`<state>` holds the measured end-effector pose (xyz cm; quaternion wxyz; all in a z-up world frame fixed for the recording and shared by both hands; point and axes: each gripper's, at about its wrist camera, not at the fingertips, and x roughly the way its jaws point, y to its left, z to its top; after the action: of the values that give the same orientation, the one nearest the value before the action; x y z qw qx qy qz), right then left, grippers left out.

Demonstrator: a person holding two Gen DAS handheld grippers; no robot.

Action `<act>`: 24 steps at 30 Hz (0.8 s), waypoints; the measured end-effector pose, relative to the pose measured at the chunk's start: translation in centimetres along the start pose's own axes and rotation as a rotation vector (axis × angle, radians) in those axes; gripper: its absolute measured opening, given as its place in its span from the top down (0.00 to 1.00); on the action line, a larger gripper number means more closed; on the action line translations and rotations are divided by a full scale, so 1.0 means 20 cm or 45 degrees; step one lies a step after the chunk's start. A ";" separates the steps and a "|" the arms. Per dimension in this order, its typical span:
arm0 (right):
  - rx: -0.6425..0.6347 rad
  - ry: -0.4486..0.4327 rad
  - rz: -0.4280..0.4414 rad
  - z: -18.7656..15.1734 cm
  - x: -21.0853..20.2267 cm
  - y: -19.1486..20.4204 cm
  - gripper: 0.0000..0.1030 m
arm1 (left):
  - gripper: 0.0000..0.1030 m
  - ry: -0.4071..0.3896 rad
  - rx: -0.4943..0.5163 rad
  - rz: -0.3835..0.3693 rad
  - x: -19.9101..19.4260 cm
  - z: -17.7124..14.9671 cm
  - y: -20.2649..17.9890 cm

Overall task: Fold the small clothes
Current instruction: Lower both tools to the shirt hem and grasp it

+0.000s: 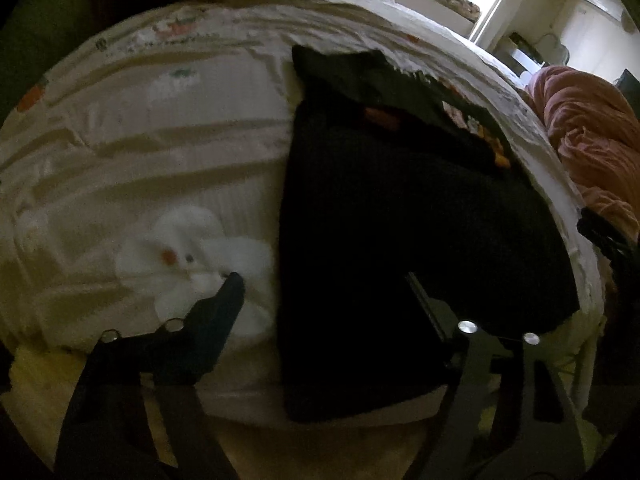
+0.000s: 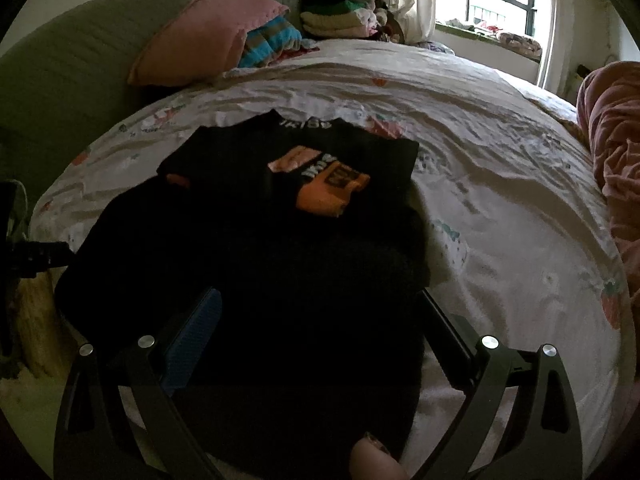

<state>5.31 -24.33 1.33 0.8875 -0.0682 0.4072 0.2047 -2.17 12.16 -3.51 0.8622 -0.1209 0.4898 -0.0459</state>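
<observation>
A small black garment with an orange print lies on the bed, partly folded over itself. It also shows in the left wrist view. My right gripper is open, its fingers wide apart over the garment's near end. My left gripper is open; its left finger is over the sheet and its right finger lies by the garment's near edge. Nothing is held in either.
The bed sheet is white with small prints and wrinkled. A pink pillow and stacked clothes sit at the head. A pink blanket lies at the right. A white bunny print marks the sheet.
</observation>
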 end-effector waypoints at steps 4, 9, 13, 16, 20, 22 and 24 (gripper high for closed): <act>-0.008 0.027 0.001 -0.04 0.01 0.01 0.07 | 0.47 0.049 -0.023 -0.034 0.03 -0.04 0.01; -0.034 0.059 0.000 -0.08 0.01 0.02 0.07 | 0.57 0.078 -0.030 -0.040 0.06 -0.10 -0.01; -0.032 0.098 0.014 -0.13 0.01 0.01 0.07 | 0.64 0.071 -0.022 -0.035 0.06 -0.14 -0.04; -0.012 0.141 0.038 -0.18 0.00 -0.01 0.07 | 0.69 0.057 -0.009 -0.028 0.06 -0.15 -0.07; 0.009 0.198 0.039 -0.25 -0.01 -0.05 0.07 | 0.70 0.054 -0.034 -0.052 0.07 -0.15 -0.05; 0.025 0.216 0.040 -0.28 -0.02 -0.07 0.07 | 0.72 0.051 -0.050 -0.065 0.06 -0.15 -0.03; 0.048 0.247 0.062 -0.31 -0.02 -0.10 0.09 | 0.72 0.049 -0.065 -0.076 0.06 -0.16 -0.02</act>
<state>1.66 -27.98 -2.48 0.8397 -0.0611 0.4967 0.2108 -4.20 11.02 -5.95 0.8474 -0.1565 0.5036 -0.0614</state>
